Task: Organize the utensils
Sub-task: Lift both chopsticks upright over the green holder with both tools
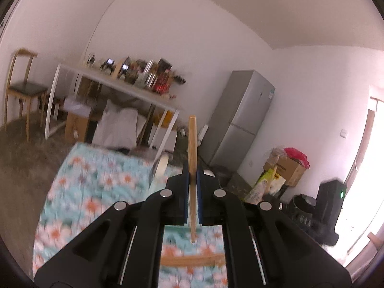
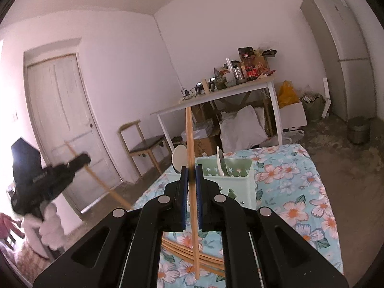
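The left gripper (image 1: 192,180) is clamped shut on a single chopstick (image 1: 192,144). In its own view the stick stands nearly upright between the blue pads, its thick end above the jaws and its thin end hanging below them, over the flowered cloth (image 1: 84,192). In the right wrist view this same gripper (image 2: 82,159) is at the far left, off the table's left edge and well apart from the holder, with its stick (image 2: 100,182) slanting down toward the table's near left corner.

The right gripper (image 2: 191,175) is likewise closed tight on one chopstick (image 2: 190,144), held close to vertical, top leaning slightly left, tip pointing down at the loose chopsticks (image 2: 192,255) lying flat on the cloth (image 2: 300,192) near the front edge.

The holder (image 2: 237,180), a pale green box with open compartments on top, stands on the table just beyond and slightly right of the right jaws, toward the far edge. White spoons (image 2: 180,157) already stick up from it.

What the next move likely turns on: both sticks already have their long axis near upright, matching the holder's upward opening, so little turning should be needed. The right hand looks much the nearer, needing only to go forward and a touch right before lowering. The left hand would have to travel right across the table first.
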{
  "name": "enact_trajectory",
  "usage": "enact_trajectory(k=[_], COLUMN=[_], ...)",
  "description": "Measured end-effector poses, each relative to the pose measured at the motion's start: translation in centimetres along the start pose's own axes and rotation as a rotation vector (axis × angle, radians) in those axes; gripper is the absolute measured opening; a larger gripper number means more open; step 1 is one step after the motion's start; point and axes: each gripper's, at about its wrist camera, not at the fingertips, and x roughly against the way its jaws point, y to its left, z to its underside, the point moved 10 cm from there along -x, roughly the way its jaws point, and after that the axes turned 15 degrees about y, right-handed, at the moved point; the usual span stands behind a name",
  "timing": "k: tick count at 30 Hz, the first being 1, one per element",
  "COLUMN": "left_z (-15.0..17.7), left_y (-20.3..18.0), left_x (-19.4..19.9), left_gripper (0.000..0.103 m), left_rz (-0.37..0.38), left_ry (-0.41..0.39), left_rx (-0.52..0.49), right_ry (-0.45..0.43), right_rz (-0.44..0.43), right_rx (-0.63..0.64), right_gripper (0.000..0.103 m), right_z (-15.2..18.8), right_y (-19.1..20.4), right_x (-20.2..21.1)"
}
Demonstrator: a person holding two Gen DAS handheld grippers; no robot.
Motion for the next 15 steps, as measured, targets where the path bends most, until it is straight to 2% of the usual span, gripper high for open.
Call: enact_trajectory(k=[7,11,15], left_z=[-6.1,-7.4,-7.7], left_y=[-4.1,-4.8,-4.0], left_x=[-1.0,-4.2,-8.0], left_gripper=[0.005,0.005,0.005], left_rz=[-0.039,-0.068,-0.117], left_ry=[-0.126,-0.111,-0.077], left_rx=[-0.124,-0.153,-0.155], right_ry=[-0.06,-0.081,-0.078], right_rz=[-0.039,-0.056,-0.074], right_rx=[0.031,0.035,0.031], right_gripper=[0.006,0.007,0.007], right_z=[-2.3,-2.9,-3.4], right_y=[-0.1,-0.3,-0.9], right_x=[2.1,2.8,2.3])
